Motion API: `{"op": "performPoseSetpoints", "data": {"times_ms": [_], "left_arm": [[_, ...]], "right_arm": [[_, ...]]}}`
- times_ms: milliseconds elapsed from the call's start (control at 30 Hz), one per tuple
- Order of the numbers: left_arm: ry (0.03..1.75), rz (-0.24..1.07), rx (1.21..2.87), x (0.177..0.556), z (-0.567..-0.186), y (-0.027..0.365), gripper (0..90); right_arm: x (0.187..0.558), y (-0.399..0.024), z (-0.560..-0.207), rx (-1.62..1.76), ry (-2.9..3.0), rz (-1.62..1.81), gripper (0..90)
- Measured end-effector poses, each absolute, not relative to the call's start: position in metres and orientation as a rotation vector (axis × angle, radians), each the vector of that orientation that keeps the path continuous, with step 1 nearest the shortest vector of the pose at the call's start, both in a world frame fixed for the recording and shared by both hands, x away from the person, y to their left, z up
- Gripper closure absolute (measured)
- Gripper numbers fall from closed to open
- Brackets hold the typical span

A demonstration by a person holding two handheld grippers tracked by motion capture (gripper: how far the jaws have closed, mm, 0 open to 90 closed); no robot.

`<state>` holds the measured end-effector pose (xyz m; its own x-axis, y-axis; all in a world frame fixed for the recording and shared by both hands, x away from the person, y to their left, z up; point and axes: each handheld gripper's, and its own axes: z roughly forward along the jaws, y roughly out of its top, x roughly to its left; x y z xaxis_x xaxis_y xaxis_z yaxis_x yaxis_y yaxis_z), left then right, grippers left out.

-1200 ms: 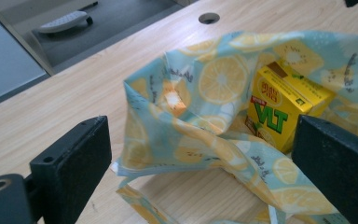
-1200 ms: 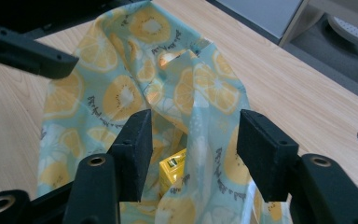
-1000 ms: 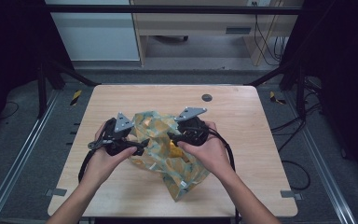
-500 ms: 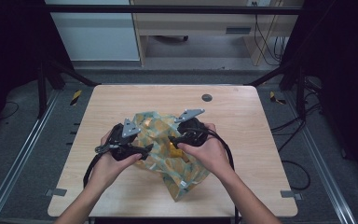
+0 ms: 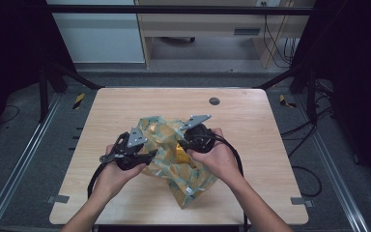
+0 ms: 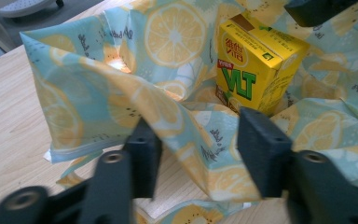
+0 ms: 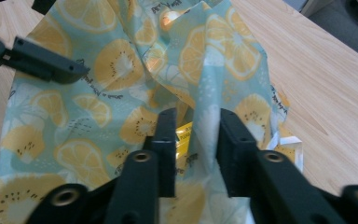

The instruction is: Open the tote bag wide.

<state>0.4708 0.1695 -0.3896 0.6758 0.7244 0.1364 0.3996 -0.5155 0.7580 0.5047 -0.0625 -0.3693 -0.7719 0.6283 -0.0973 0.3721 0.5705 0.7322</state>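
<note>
Tabletop (image 5: 125, 106) from the high view: bare wood along the top and both sides, one small dark disc (image 5: 214, 101) upper centre. Lemon-print bag (image 5: 174, 164) sits mid-frame, left gripper (image 5: 150, 154) at its left edge, right gripper (image 5: 180, 141) at its upper right.

Left gripper view: jaws parted wide, a bag fold running between them, not pinched. Yellow drink carton (image 6: 256, 65) stands inside, upper right, beyond the jaws.

Right gripper view: jaws narrowed around an upright fold of bag (image 7: 121, 70); whether they grip it, I cannot tell. Open wood at right.
</note>
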Motion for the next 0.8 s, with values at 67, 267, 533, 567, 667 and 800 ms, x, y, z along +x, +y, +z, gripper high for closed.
{"op": "performPoseSetpoints", "data": {"times_ms": [67,267,533,567,667,800], "left_arm": [[0.857,0.568,2.160,0.470,-0.391,0.170,67.3],[0.825,0.537,2.155,0.471,-0.391,0.172,88.4],[0.802,0.552,2.158,0.470,-0.386,0.174,90.0],[0.797,0.558,2.161,0.470,-0.385,0.175,90.0],[0.791,0.565,2.155,0.471,-0.381,0.177,90.0],[0.785,0.572,2.150,0.471,-0.380,0.179,90.0]], "right_arm": [[0.504,-0.063,-0.369,0.804,2.457,1.026,79.4],[0.504,-0.067,-0.368,0.790,2.461,1.029,89.5],[0.506,-0.073,-0.366,0.800,2.447,1.051,90.0],[0.506,-0.075,-0.364,0.801,2.439,1.056,90.0],[0.506,-0.077,-0.361,0.802,2.430,1.068,90.0],[0.506,-0.080,-0.358,0.809,2.415,1.074,90.0]]}}
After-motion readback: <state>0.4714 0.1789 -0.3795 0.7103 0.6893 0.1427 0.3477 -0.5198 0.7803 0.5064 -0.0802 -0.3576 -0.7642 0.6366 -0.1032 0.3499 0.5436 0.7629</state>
